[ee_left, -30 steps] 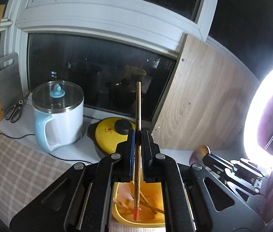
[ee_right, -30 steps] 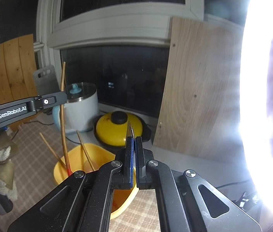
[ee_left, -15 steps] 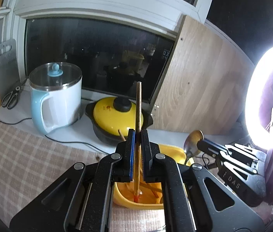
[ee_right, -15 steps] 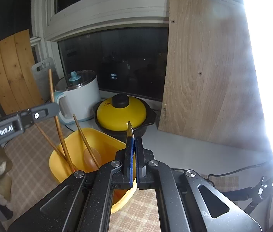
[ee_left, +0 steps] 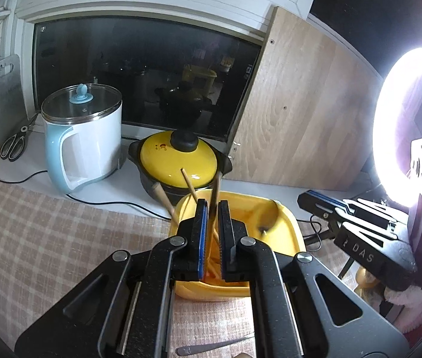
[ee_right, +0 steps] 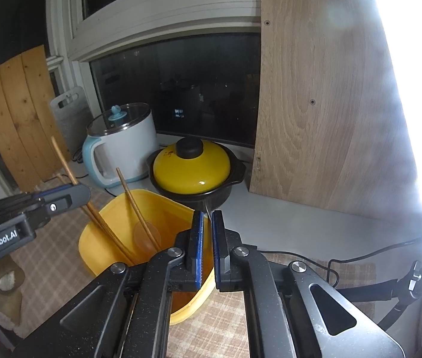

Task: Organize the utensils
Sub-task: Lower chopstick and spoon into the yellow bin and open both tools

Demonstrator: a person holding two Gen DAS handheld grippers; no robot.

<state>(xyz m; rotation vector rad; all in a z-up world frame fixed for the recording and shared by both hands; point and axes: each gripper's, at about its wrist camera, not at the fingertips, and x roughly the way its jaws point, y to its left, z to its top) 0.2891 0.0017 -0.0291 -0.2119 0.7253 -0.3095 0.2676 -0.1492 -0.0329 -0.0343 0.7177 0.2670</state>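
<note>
A yellow tub (ee_left: 288, 223) (ee_right: 97, 247) stands on the checked cloth and holds wooden chopsticks (ee_right: 136, 208) and a wooden spoon (ee_right: 146, 238). My left gripper (ee_left: 213, 208) hovers over the tub with its jaws slightly parted. A wooden chopstick (ee_left: 216, 186) stands blurred between them and leans in the tub (ee_right: 70, 173). My right gripper (ee_right: 207, 217) is just over the tub's right rim, jaws slightly parted. A thin metal utensil tip (ee_right: 208, 210) shows between them. A metal spoon (ee_left: 266, 217) lies inside the tub.
A yellow-lidded black pot (ee_left: 178, 158) (ee_right: 193, 167) and a white-blue electric kettle (ee_left: 82, 131) (ee_right: 121, 143) stand behind the tub. A wooden board (ee_left: 294, 113) leans at the window. Scissors (ee_left: 13, 146) lie far left. A metal utensil (ee_left: 211, 347) lies on the cloth near me.
Both grippers have lowered toward the tub. The left jaws have parted and the chopstick has slid down into the tub. The right jaws have parted and the metal utensil sits lower.
</note>
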